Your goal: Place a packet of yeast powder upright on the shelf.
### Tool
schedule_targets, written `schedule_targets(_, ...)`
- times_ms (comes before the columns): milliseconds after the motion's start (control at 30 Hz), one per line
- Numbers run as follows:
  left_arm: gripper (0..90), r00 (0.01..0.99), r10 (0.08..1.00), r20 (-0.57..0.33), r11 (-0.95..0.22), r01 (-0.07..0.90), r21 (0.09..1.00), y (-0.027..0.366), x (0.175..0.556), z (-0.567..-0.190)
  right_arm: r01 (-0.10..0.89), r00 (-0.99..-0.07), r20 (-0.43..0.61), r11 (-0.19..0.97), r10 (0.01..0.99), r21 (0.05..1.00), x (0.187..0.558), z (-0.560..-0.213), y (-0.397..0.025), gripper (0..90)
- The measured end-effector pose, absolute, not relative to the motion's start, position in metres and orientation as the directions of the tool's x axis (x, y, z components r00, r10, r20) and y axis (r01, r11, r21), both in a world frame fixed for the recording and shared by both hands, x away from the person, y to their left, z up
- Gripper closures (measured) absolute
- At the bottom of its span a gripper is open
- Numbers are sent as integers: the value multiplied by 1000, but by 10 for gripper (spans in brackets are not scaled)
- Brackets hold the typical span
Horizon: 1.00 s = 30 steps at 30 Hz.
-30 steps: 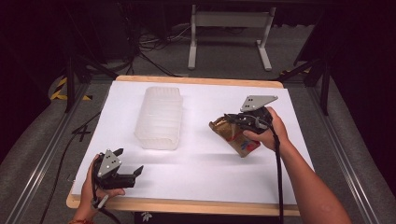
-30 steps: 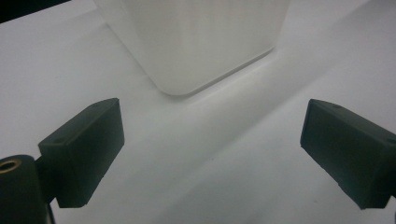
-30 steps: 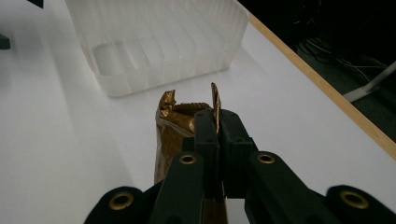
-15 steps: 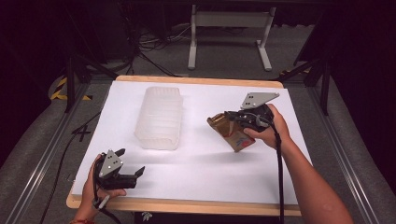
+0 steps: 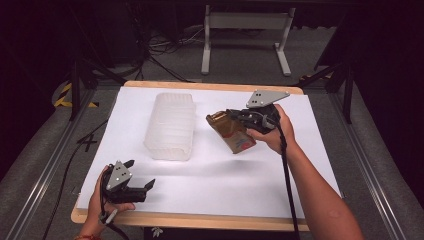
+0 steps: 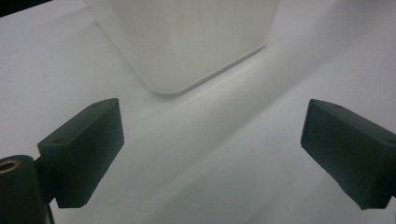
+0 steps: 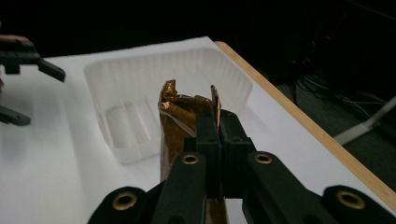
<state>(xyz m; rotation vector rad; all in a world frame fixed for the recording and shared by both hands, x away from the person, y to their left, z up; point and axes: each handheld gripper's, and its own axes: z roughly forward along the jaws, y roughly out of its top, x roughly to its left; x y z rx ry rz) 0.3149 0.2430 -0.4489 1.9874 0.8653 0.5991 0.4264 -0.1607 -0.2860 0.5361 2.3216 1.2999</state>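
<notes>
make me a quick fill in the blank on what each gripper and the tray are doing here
1. The right gripper is shut on a torn-open brown ____.
2. The left gripper, near the table's front edge, has its fingers ____ and holds nothing.
3. The clear plastic tray rests on the ____ table cover.

Missing words: packet; open; white

2 grippers are showing: the left gripper (image 5: 142, 189) and the right gripper (image 5: 231, 115), each sitting in 1 of the person's 2 hands. 1 brown packet (image 5: 231, 131) is sitting in the right gripper's jaws. 1 clear plastic tray (image 5: 171, 125) is lying on 1 white table (image 5: 225, 175). 2 grey plates are riding on the grippers, 1 on each. Beyond the table, 1 white stand (image 5: 245, 22) is standing on the floor.
</notes>
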Motion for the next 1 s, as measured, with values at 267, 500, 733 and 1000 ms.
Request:
schedule_targets(267, 67, 643, 761, 86, -388, 344, 855, 242, 315, -449, 92, -842, -137, 389, 521, 917, 427, -272, -145, 886)
schedule_targets(500, 68, 645, 758, 92, -393, 340, 854, 242, 315, -449, 91, -829, -114, 333, 548, 938, 433, -262, -128, 887)
schedule_targets(733, 68, 643, 762, 80, -376, 339, 862, 244, 315, -449, 105, -829, -99, 327, 551, 939, 444, -263, -106, 887)
schedule_targets(1000, 68, 641, 763, 83, -376, 335, 864, 246, 314, -448, 103, -846, -85, 317, 527, 943, 453, -258, -84, 887)
